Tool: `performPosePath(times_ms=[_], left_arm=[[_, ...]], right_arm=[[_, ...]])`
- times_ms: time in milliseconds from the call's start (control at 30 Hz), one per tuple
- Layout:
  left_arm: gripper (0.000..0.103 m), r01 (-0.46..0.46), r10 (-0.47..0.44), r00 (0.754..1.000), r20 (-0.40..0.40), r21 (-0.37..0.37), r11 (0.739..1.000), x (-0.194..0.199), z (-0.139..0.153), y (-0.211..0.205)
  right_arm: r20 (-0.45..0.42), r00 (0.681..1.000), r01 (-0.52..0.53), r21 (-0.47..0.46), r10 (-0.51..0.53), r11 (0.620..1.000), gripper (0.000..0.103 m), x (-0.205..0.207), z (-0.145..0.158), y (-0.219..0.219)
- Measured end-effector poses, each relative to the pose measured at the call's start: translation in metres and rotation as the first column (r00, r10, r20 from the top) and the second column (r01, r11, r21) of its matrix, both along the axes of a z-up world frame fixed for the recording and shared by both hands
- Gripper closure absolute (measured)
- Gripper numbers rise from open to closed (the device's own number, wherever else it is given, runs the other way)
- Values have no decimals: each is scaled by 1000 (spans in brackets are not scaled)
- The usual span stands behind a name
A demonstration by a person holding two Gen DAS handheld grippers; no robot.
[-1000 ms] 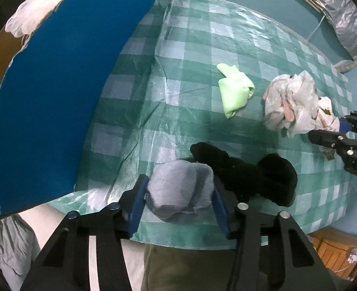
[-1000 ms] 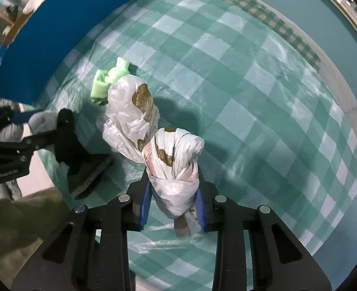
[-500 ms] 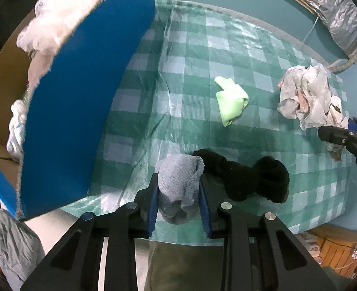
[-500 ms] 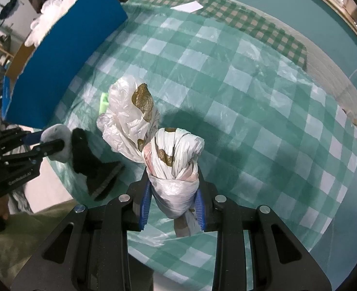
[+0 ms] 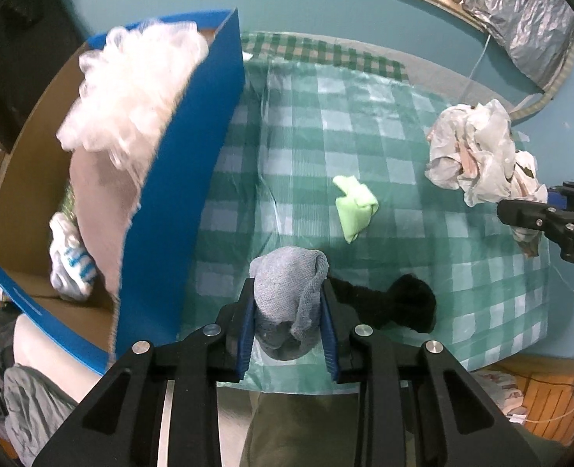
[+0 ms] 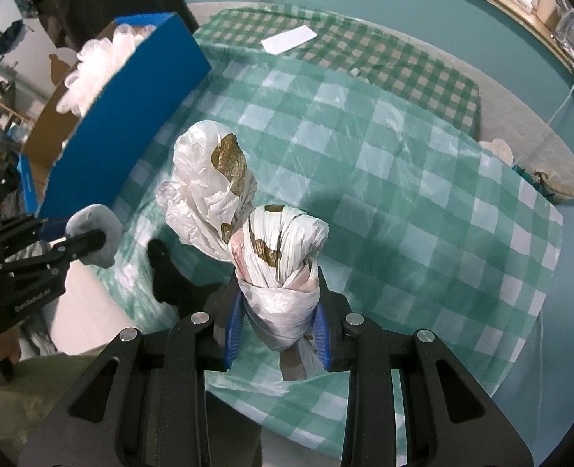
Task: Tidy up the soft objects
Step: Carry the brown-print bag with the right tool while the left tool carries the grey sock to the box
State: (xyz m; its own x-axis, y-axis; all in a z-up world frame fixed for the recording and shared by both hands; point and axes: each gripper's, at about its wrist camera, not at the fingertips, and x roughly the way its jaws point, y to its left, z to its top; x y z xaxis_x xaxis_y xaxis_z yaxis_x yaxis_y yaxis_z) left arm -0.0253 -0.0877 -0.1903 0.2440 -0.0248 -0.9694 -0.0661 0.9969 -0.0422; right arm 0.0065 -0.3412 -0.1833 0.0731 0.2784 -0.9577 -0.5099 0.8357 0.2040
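Two grippers, each loaded: left gripper [image 5: 289, 334] has just clamped onto one grey sock [image 5: 287, 303], right gripper [image 6: 277, 330] is clenched on one crumpled white plastic bag [image 6: 279, 272] (brown print), both held above the table [image 5: 423, 233]. On the green-checked cloth lie one black sock [image 5: 396, 305] and one lime cloth [image 5: 355, 204]. One blue box [image 5: 185, 202] at the left edge holds white wadding; teal walls behind.

box [image 5: 193, 179] left of cloth [image 5: 355, 204]
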Motion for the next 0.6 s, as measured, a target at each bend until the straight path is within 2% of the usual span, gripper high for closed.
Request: performPosePath(times_ms=[600], left_arm=[[73,12,-14,997,80,21,1000,10,43,28]], right_arm=[[56,998,-6,66,2,998,74,10,49,46]])
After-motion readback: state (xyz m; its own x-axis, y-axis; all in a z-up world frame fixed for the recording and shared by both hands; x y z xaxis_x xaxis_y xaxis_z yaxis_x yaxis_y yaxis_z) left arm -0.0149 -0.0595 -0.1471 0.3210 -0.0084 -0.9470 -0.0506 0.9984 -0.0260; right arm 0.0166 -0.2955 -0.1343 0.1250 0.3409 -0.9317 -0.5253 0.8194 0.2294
